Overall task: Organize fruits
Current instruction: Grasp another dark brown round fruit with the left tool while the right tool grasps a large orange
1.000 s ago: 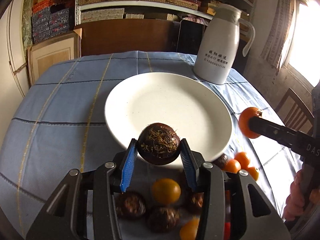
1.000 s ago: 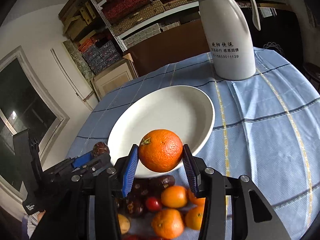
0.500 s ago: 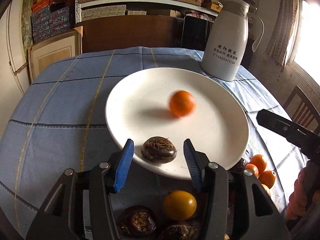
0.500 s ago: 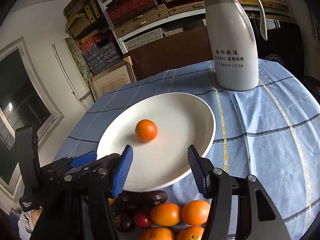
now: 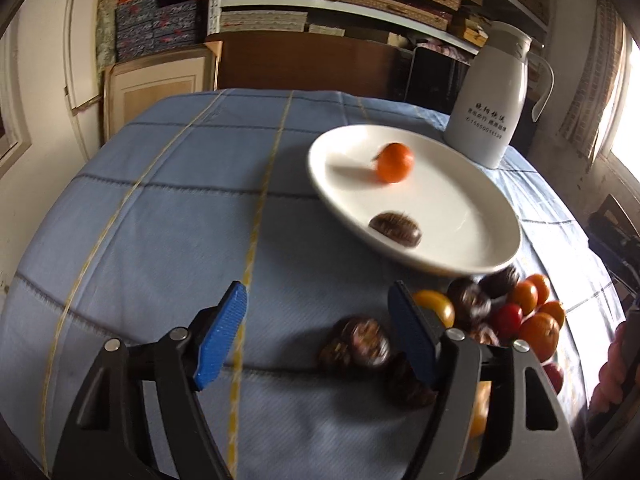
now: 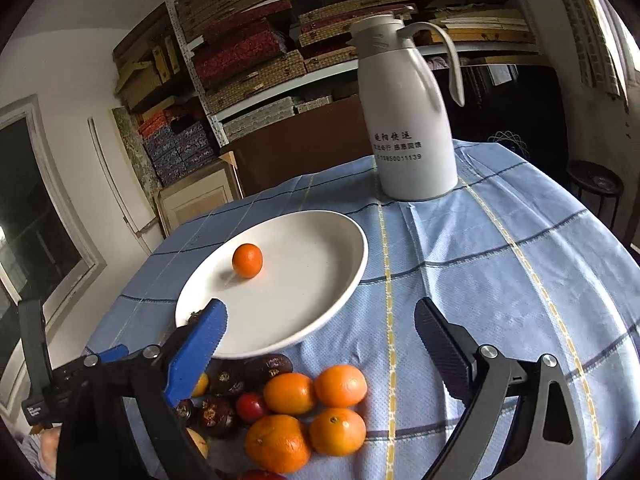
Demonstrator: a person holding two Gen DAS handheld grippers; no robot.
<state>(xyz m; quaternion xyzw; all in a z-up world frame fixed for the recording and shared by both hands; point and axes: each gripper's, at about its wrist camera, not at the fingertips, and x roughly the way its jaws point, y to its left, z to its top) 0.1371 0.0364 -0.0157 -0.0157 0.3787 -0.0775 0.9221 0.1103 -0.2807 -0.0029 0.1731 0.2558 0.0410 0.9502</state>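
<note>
The left claw (image 5: 316,316) and the right claw (image 6: 320,328) are both wide apart and hold nothing; their jaws have just been opening. An orange (image 6: 247,260) and a dark fruit (image 5: 395,229) lie on the plate (image 6: 344,280). The other fruits (image 6: 304,412) sit in a pile on the cloth (image 6: 500,280) by its near edge. The orange is round, so it may roll off. A claw reaching into the pile could bump the plate or push fruits away.

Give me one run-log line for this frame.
left gripper: open, empty | right gripper: open, empty | plate: orange, dark fruit | pile: on cloth
</note>
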